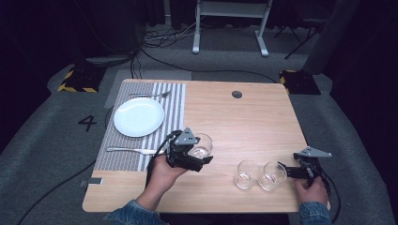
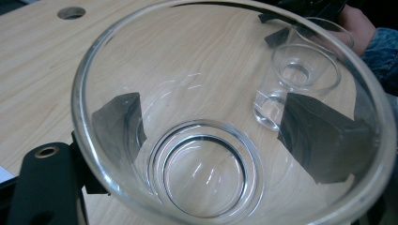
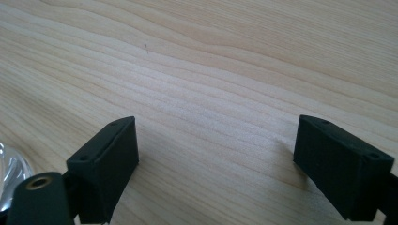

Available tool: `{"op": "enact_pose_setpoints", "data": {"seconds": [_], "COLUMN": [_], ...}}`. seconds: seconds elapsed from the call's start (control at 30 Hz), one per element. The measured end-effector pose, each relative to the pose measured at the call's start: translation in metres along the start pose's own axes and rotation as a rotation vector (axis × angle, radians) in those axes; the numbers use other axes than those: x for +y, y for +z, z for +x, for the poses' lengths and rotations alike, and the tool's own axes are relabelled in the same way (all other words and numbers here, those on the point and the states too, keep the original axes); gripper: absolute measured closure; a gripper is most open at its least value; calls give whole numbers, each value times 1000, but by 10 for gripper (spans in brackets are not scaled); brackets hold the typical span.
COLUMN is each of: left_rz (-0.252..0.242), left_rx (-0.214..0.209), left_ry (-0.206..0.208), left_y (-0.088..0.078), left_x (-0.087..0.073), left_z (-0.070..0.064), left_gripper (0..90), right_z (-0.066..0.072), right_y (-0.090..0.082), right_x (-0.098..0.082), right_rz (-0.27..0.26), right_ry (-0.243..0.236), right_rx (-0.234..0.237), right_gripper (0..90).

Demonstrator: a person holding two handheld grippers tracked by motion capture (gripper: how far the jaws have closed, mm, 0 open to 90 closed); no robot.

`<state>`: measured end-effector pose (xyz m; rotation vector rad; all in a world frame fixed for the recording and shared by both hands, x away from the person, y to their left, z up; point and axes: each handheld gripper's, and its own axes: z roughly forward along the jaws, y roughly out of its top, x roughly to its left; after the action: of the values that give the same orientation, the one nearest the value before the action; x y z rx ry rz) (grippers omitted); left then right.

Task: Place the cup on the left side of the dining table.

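Note:
My left gripper (image 1: 199, 152) is shut on a clear drinking glass (image 1: 202, 144) just right of the striped placemat (image 1: 174, 101). In the left gripper view the glass (image 2: 220, 178) is seen from its mouth, and both black pads (image 2: 117, 119) press its wall from outside. Whether its base touches the table I cannot tell. Two more clear glasses (image 1: 247, 174) (image 1: 272, 176) stand side by side near the front right. My right gripper (image 1: 287, 172) is open just right of them, and bare wood lies between its fingertips (image 3: 216, 154). A sliver of glass (image 3: 9, 171) shows at its lower left.
On the placemat lie a white plate (image 1: 139, 117), a fork (image 1: 150, 95) beyond it and a knife (image 1: 130, 150) in front of it. A round cable hole (image 1: 237, 94) sits in the wooden table (image 1: 244, 126) near its far edge. Cables and a stand are on the floor behind.

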<state>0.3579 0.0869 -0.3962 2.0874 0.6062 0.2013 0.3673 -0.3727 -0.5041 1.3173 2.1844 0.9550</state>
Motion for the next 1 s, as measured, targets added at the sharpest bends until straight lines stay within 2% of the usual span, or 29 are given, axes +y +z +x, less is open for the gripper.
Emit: {"op": "enact_pose_setpoints", "data": {"seconds": [0.1, 0.43, 0.5, 0.57, 0.73, 0.77, 0.8, 0.87, 0.93, 0.97, 1.0], "left_rz": [-14, -51, -58, -58, -81, -81, -86, -94, -104, -104, -110], "left_rx": [6, 44, 83, 98, 167, 167, 193, 215, 257, 257, 277], "left_ry": [7, -20, -17, -17, -69, -69, -83, -102, -120, -120, -129], "left_y": [-5, -17, -19, -19, -20, -20, -22, -25, -26, -26, -26], "left_x": [3, 8, 7, 7, 0, 0, -2, -5, -9, -9, -11], "left_z": [4, 19, 23, 24, 43, 43, 50, 59, 66, 66, 69], "left_gripper": [200, 200, 200, 199, 200, 199, 199, 199, 200, 200, 200], "right_z": [0, 0, 0, 0, 0, 0, 0, 0, 0, 0, 0], "right_y": [0, 0, 0, 0, 0, 0, 0, 0, 0, 0, 0], "right_x": [0, 0, 0, 0, 0, 0, 0, 0, 0, 0, 0], "right_rz": [0, 0, 1, 1, 1, 1, 1, 1, 1, 1, 1], "right_ry": [0, 1, 3, 3, 4, 4, 4, 4, 4, 4, 4], "right_rx": [0, 0, 0, -1, -2, -2, -2, -2, -2, -2, -2], "right_gripper": [145, 145, 145, 145, 145, 145, 145, 145, 145, 145, 145]}}
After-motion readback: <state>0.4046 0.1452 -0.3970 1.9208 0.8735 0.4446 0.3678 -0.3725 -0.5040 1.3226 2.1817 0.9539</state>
